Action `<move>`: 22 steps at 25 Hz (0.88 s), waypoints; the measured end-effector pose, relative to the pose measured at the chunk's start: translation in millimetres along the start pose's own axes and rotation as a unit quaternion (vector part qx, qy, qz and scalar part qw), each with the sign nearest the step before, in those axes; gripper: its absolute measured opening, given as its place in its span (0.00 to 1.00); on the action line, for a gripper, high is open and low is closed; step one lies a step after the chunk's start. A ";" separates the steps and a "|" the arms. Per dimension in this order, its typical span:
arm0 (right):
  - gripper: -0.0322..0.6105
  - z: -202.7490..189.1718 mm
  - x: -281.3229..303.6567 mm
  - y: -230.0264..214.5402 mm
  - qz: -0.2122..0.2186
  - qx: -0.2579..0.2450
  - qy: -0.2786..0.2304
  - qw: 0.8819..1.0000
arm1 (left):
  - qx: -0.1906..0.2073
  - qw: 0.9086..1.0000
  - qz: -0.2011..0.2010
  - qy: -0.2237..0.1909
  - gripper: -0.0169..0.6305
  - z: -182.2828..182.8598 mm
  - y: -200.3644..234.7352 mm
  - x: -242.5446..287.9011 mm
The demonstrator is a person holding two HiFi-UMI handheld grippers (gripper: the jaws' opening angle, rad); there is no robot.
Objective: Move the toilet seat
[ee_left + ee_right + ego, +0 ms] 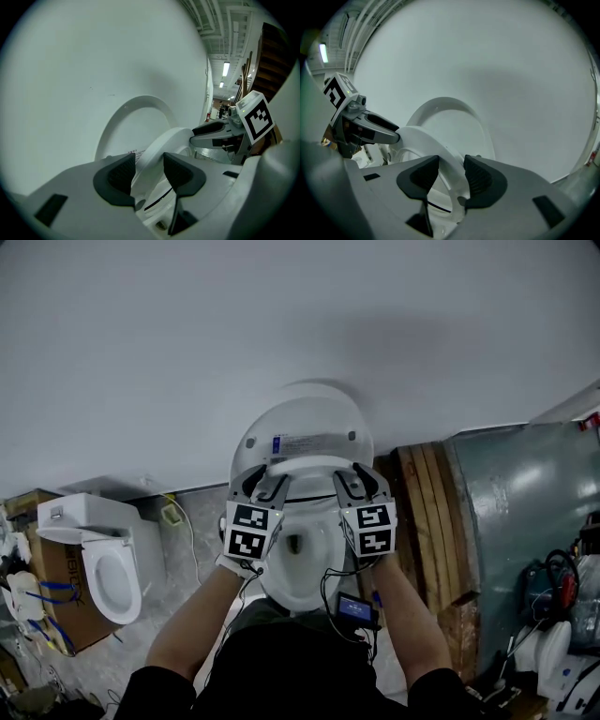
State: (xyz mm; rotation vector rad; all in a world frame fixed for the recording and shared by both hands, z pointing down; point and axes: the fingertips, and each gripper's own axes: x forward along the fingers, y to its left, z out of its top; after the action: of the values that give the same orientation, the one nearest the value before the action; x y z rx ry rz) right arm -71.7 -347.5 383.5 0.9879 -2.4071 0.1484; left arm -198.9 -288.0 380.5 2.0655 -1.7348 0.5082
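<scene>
second toilet point(105, 563) beside cardboard box point(67, 615), wooden planks point(427, 512), white wall point(281, 315)

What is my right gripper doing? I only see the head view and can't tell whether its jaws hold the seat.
Observer: The right gripper view shows the right gripper with its jaws closed on the toilet seat rim.
Operator: And the left one?
Observer: Same there. The left gripper has the rim clamped between its jaws, on the seat's other side.
Operator: Is the seat up against the lid?
Observer: No. Both gripper views show the seat tilted, apart from the lid, which stands at the wall.
</scene>
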 end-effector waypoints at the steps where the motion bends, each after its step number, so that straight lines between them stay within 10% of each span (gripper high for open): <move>1: 0.35 1.8 2.7 -1.0 -0.001 0.001 0.002 1.000 | 0.000 1.000 0.002 0.001 0.33 1.4 1.9 2.3; 22: 0.35 22.8 50.7 -20.2 0.004 0.033 0.041 0.999 | -0.033 0.999 0.019 -0.033 0.31 32.1 18.4 -65.2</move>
State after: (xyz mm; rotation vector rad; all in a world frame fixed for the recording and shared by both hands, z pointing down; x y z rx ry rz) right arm -97.9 -400.3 388.1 0.9825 -2.3439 0.2682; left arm -227.0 -252.5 320.8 2.0279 -1.8065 0.3936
